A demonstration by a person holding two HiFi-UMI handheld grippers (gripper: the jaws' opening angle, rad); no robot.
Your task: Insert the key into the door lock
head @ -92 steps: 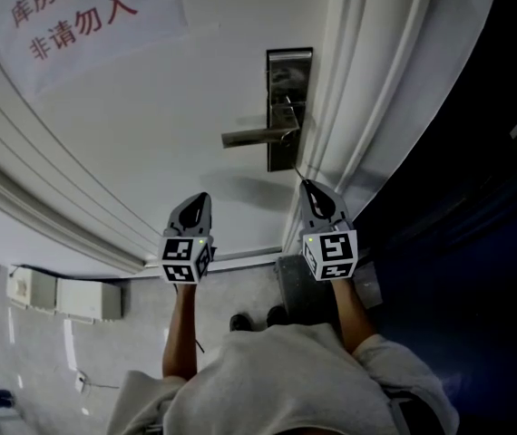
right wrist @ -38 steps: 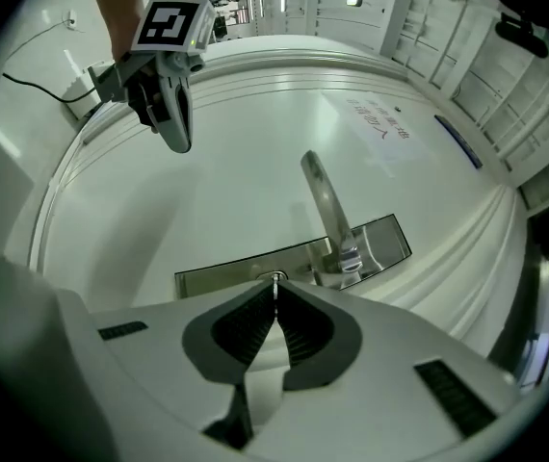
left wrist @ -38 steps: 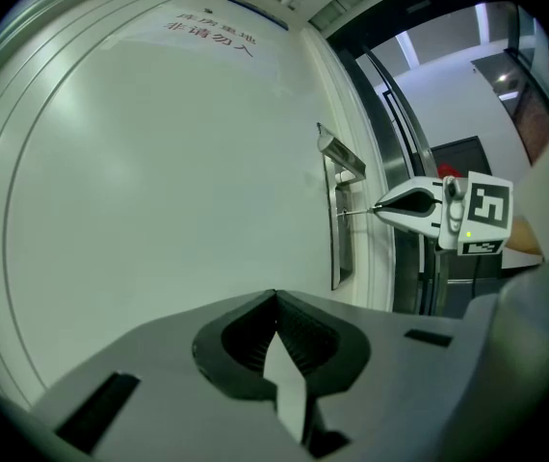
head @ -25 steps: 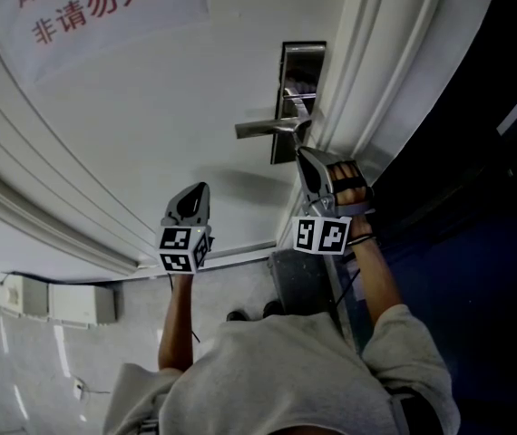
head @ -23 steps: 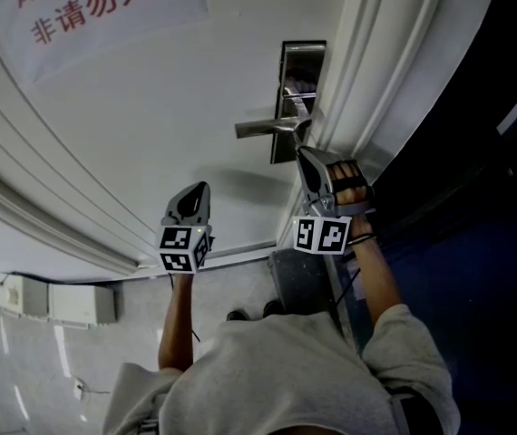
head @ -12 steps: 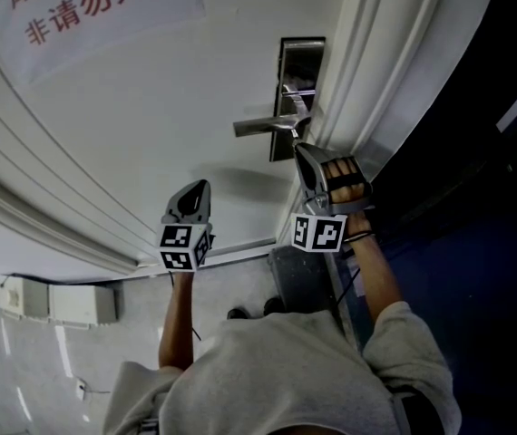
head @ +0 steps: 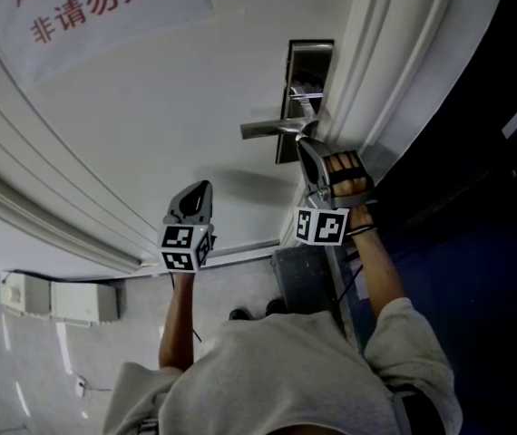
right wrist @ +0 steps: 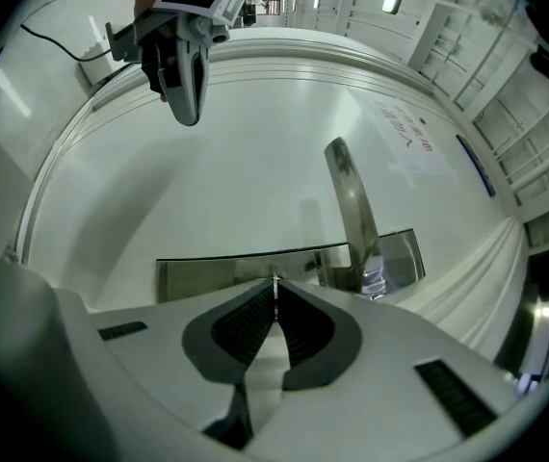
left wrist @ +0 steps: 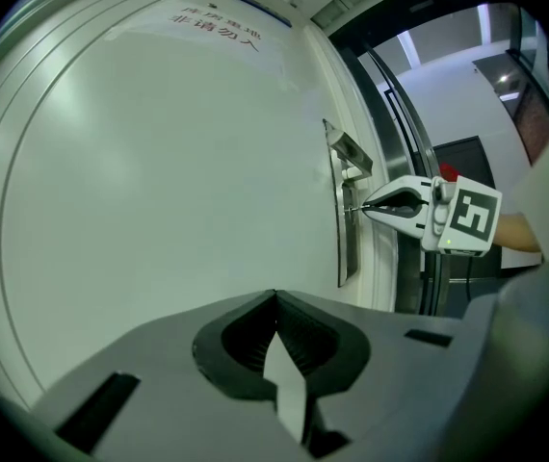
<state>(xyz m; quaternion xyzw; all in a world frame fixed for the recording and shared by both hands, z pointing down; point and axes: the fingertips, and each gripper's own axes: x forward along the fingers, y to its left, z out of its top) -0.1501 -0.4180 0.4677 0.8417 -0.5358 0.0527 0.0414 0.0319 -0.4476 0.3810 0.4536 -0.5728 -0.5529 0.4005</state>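
Both shut; left gripper (left wrist: 274,296) empty; right gripper (right wrist: 274,285) pinches key (left wrist: 355,208).

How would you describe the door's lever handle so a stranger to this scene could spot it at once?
On the big white door, find the upright metal lock plate near its right edge. The lever handle juts left from that plate, just above the right gripper pinching the key. Unlike the flat plate, it is a slim, level silver bar.

A glossy grey floor (head: 32,370) is reflecting light; a white box (head: 82,302) is sitting beside it; a dark wall (head: 485,261) is running along the right.
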